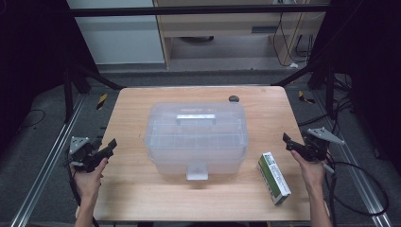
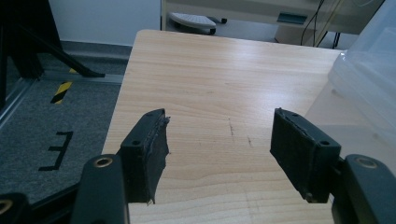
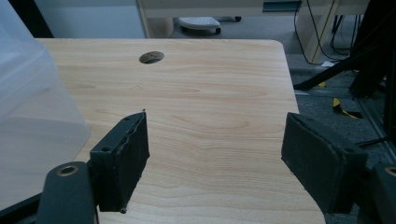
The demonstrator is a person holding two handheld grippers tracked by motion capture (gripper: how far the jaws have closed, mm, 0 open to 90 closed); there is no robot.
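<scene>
Left gripper hovers off the left side of the clear plastic storage box, jaws spread wide, nothing between them. Right gripper hovers off the box's right side, jaws also wide and empty. Green-and-white carton lies flat just right of the box's front corner, near the right gripper; its print is too small to read.

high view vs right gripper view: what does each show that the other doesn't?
High view alone: the green and white carton at the table's near right, the clear storage box's lid handle and front latch, the left gripper and both hands. Right gripper view alone: the right gripper seen close, jaws wide apart with nothing between them. Shared: the wooden table, the clear storage box and the table's round hole.
</scene>
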